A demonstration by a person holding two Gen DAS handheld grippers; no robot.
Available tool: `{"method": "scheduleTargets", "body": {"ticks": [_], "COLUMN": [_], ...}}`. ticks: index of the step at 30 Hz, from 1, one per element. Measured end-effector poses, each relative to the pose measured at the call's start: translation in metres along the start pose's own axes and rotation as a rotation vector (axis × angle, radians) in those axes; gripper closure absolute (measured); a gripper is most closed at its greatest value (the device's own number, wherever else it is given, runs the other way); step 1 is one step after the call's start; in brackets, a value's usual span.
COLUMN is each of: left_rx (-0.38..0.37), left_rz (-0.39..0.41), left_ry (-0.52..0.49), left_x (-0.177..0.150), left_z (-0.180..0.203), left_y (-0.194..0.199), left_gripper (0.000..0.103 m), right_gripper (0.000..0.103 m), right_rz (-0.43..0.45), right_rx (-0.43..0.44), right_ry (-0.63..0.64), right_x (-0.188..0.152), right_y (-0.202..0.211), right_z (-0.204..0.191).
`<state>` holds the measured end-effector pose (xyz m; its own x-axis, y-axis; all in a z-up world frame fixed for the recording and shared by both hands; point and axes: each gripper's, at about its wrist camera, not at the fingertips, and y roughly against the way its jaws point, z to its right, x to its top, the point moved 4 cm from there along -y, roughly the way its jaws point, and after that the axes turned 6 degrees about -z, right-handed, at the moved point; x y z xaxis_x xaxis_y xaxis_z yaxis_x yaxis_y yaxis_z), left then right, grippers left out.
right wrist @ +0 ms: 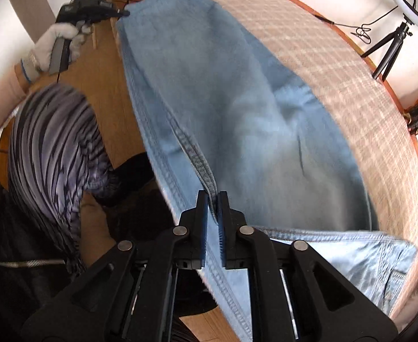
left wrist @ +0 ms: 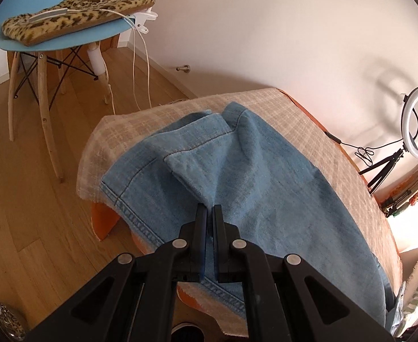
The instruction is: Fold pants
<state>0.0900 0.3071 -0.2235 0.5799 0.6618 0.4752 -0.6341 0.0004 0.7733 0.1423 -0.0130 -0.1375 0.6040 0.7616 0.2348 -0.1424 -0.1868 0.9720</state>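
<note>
Light blue denim pants (left wrist: 266,171) lie spread over a table with a beige checked cloth (left wrist: 308,119). My left gripper (left wrist: 210,208) is shut on a raised fold of the denim near the hemmed edge. In the right wrist view the pants (right wrist: 237,99) stretch away along the table's near edge. There my right gripper (right wrist: 213,196) has the thick stitched seam (right wrist: 200,159) pinched between its pads. The left gripper (right wrist: 123,13) shows at the far end, held by a gloved hand (right wrist: 52,45), gripping the pants' far corner.
A blue chair (left wrist: 66,40) with a leopard-print cushion (left wrist: 74,14) and white cables stands on the wood floor beyond the table. A ring light on a tripod (left wrist: 417,122) stands at the table's right. The person's striped clothing (right wrist: 52,142) is close on the left.
</note>
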Motion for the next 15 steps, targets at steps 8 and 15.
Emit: {"method": "scheduleTargets", "body": {"ticks": [8,15], "left_rx": [-0.043,-0.032], "left_rz": [-0.06,-0.061], "left_ry": [0.047,0.126], "left_x": [0.012,0.031], "left_z": [-0.008,-0.022], "left_y": [-0.023,-0.029], "left_gripper": [0.099,0.097], "right_gripper": [0.044,0.044], "right_rz": [0.18,0.232], "right_rx": [0.11,0.2], "right_ry": [-0.014,-0.038], "right_x": [0.132,0.285], "right_y": [0.02,-0.034], "right_z": [0.024,0.034]}}
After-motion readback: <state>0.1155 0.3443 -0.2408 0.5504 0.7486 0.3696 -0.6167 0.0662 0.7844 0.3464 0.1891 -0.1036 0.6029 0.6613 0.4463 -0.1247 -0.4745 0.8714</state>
